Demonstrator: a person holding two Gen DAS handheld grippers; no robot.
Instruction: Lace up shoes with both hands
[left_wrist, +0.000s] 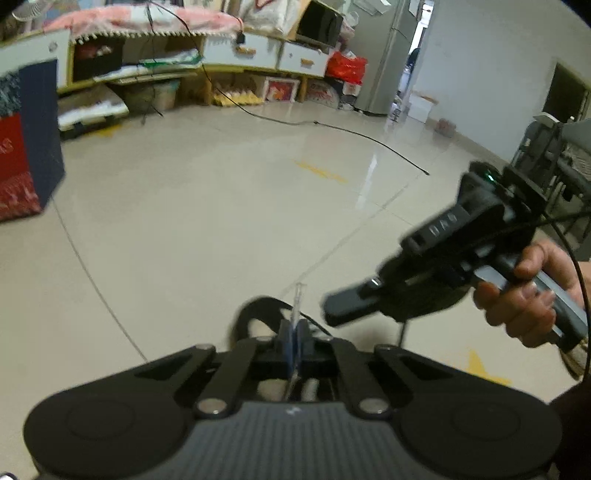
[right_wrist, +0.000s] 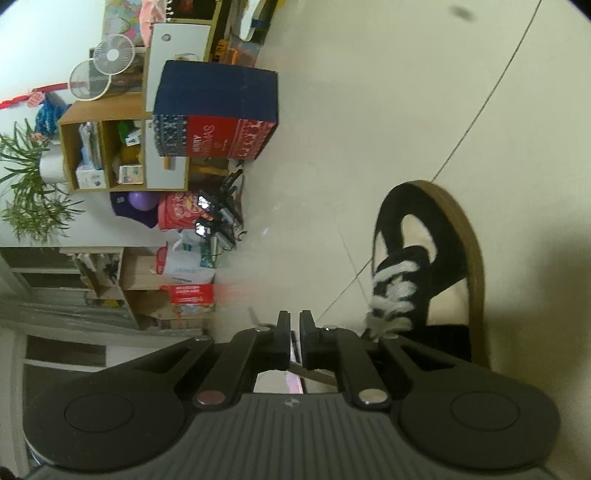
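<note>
- Left gripper (left_wrist: 294, 341): matte black fingers are pressed together on a clear plastic lace tip (left_wrist: 298, 295), a thin translucent rod that sticks up towards 12 o'clock from between the pads.
- Shoe (left_wrist: 258, 314): in the left wrist view only a black rounded toe with a cream patch is seen, just beyond the fingers.
- Right gripper (right_wrist: 294, 328): the black pads are held nearly together with a narrow slit left; a pale flat strip, perhaps lace, is seen low between them, grip uncertain.
- In the right wrist view, the shoe lies at 3 o'clock on glossy beige tile floor (right_wrist: 332, 110): black suede, cream panels, tan rubber sole.
- White laces (right_wrist: 393, 291): fuzzy, criss-crossed.
- A hand (left_wrist: 524, 295) is wrapped around the right gripper's grey handle.
</note>
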